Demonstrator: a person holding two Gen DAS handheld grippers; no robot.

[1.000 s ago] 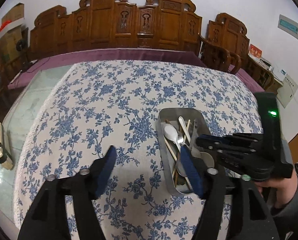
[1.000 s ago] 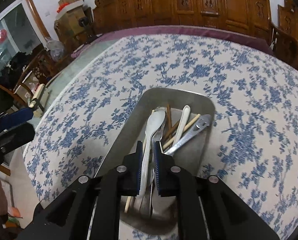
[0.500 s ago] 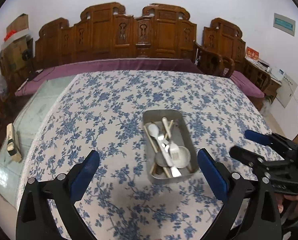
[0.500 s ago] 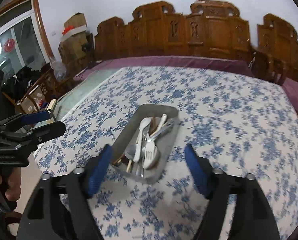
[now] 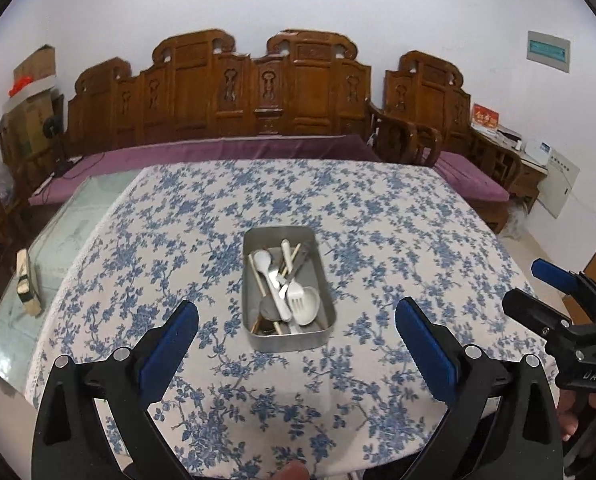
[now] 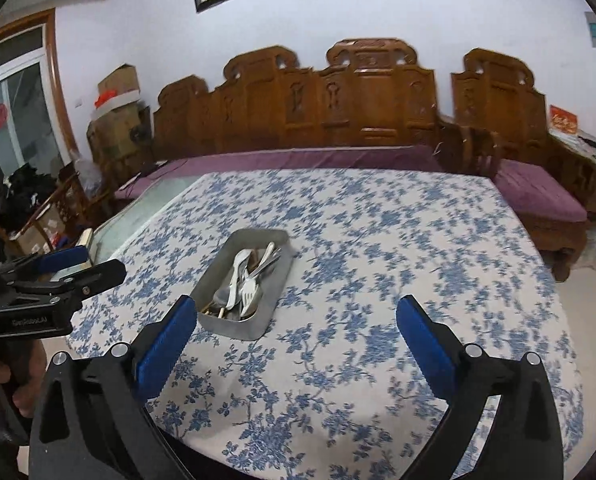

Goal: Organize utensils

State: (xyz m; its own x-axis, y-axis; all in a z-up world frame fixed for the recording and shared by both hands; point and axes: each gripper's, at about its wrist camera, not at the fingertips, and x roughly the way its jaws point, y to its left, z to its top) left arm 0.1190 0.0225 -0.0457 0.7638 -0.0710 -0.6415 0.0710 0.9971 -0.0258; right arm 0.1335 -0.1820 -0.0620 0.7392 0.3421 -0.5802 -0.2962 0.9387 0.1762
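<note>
A metal tray sits mid-table on the blue-flowered cloth; it also shows in the right wrist view. In it lie white spoons, a fork, chopsticks and a grey utensil, all piled together. My left gripper is open and empty, held back above the table's near edge. My right gripper is open and empty, right of the tray; it shows at the far right of the left wrist view.
The tablecloth covers most of a glass-topped table. A small wooden block lies on the glass at the left. A carved wooden bench with purple cushions stands behind.
The right gripper let go of the white spoon in the tray and opened. Both grippers pulled back and up from the tray, and the left one opened wider.
</note>
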